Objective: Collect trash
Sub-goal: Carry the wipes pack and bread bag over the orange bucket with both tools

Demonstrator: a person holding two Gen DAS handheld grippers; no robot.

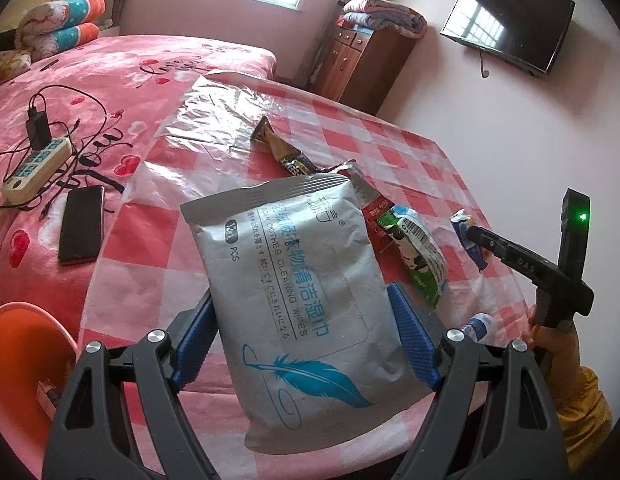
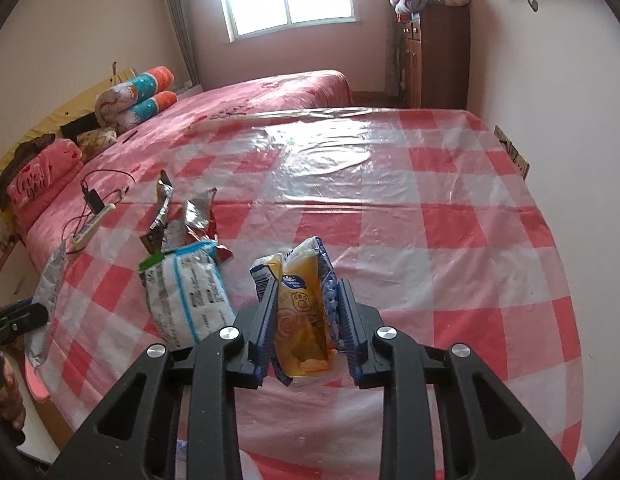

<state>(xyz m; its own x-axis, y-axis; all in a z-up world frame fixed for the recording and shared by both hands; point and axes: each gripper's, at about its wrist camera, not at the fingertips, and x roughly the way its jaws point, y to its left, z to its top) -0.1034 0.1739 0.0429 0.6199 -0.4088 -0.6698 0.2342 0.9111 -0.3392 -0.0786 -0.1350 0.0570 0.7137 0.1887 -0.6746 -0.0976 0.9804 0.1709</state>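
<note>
both grippers are loaded mid-collection: the left gripper is clamped across a wet-wipes pack, the right gripper pinched on a yellow snack wrapper above the checked tablecloth. next, i judge, both go to the orange bin; other wrappers wait.

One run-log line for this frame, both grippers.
left gripper: shut on wipes pack | right gripper: shut on yellow wrapper | table: wrappers remain

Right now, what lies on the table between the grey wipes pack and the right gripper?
In the left wrist view, a green-and-white cow-print wrapper lies between the wipes pack and the right gripper.
</note>
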